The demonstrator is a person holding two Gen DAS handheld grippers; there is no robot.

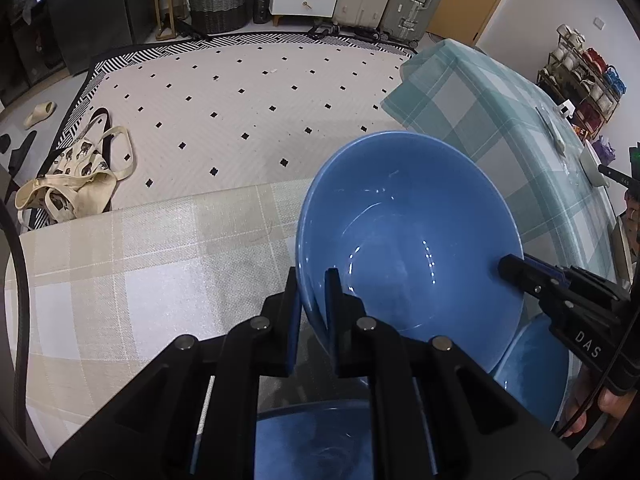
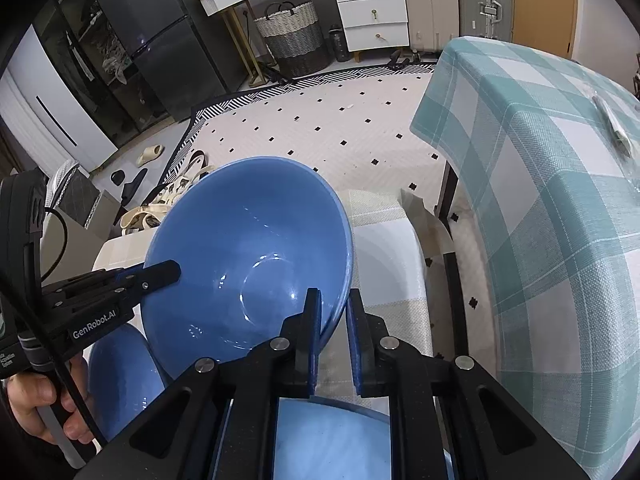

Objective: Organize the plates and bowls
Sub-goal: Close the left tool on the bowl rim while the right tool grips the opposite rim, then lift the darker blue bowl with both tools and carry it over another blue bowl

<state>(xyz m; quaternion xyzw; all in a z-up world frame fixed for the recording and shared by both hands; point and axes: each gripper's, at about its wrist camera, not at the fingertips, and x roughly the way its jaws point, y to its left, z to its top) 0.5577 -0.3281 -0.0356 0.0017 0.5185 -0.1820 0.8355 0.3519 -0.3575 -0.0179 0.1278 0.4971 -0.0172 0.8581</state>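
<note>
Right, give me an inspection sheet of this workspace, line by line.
Surface: beige checked tablecloth.
Job's things: large blue bowl held tilted by both grippers; second blue bowl and blue plate beneath.
Clutter: nothing seen on the beige cloth.
Grippers: left gripper and right gripper each straddle the rim.
Cables: black cable by the left handle.
Surroundings: teal checked table, tote bag, laundry basket.

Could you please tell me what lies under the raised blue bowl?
Under the raised bowl, held at its rim by both grippers, a second blue dish peeks out on the beige cloth. Most of it is covered.
</note>
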